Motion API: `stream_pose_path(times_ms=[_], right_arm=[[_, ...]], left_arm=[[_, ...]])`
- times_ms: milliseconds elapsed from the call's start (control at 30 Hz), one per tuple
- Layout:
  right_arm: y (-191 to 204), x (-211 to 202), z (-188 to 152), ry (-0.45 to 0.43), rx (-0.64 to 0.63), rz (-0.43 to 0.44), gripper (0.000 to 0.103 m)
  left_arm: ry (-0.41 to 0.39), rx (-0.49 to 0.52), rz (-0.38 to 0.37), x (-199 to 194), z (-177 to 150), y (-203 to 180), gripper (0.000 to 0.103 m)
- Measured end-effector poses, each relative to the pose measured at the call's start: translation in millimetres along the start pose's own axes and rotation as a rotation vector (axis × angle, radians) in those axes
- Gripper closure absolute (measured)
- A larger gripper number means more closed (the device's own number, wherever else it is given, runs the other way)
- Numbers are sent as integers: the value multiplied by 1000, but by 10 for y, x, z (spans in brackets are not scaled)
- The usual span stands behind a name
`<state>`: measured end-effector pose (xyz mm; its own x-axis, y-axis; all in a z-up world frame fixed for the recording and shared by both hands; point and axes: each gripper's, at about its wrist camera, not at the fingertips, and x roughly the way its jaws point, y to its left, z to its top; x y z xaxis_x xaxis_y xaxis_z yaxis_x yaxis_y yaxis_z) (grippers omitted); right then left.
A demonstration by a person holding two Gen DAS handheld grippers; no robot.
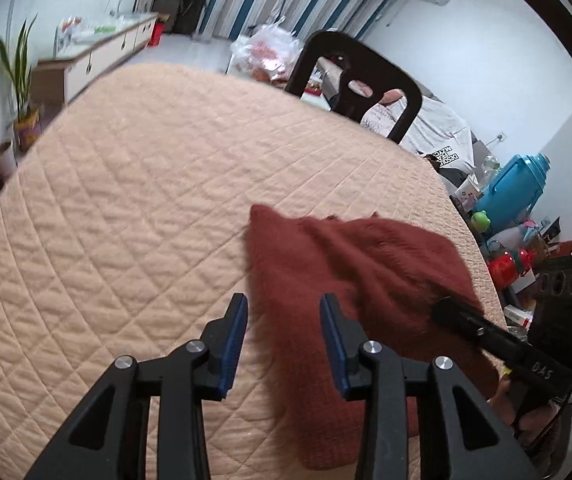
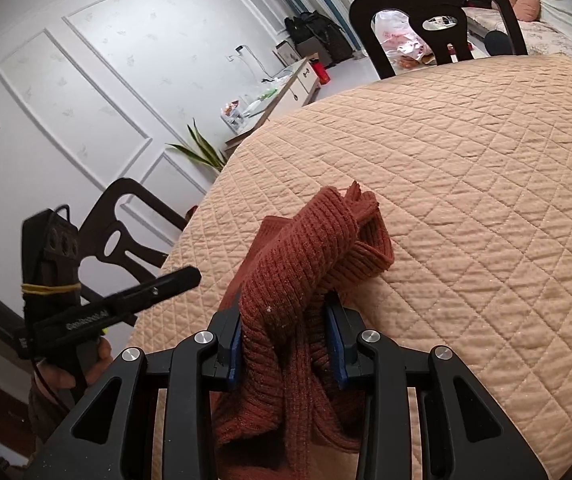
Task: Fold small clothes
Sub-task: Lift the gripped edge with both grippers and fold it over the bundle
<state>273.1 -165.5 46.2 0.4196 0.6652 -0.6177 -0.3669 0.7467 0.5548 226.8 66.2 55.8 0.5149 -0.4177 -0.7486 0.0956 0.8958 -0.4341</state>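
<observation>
A rust-red ribbed knit garment (image 1: 366,264) lies bunched on the peach quilted table cover (image 1: 126,200). My left gripper (image 1: 284,312) hovers open over the garment's left edge, and its blue pads press on nothing. In the right wrist view my right gripper (image 2: 286,340) is shut on a thick fold of the garment (image 2: 314,248), which is lifted a little, with a cuff drooping onto the quilt (image 2: 486,200). One right finger (image 1: 466,320) shows resting against the garment's right side. A hand (image 2: 86,364) holds the left gripper, whose finger (image 2: 166,282) shows at the table's left edge.
A black chair (image 1: 366,64) stands at the far edge of the table, and a second one (image 2: 126,220) stands at its left side. A blue jug (image 1: 518,188) and assorted clutter crowd the right. A potted plant (image 1: 18,72) and a low cabinet (image 1: 98,48) stand by the wall.
</observation>
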Motion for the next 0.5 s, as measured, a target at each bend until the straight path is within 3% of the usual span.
stream_pose_path(times_ms=[33,133,167,267,500], right_arm=[[-13,-12,-9,0,4,-3,69],[-48,-45,-17,-2,16,-17,69],[-66,-50,-23,-1,18,-22,69],[-104,-53,-42,1,27,-35,69],[-172,-86,-68,1,42,-41,69]], left_arm=[[9,-10,-11,38,-19,28,61],[29,-44,-97,110,-80,47,35],[36,-61,-137,144,-93,47,31],[54,-73,-170,238,-103,-14,30],[126,-79,-164,497,-189,-148,31]])
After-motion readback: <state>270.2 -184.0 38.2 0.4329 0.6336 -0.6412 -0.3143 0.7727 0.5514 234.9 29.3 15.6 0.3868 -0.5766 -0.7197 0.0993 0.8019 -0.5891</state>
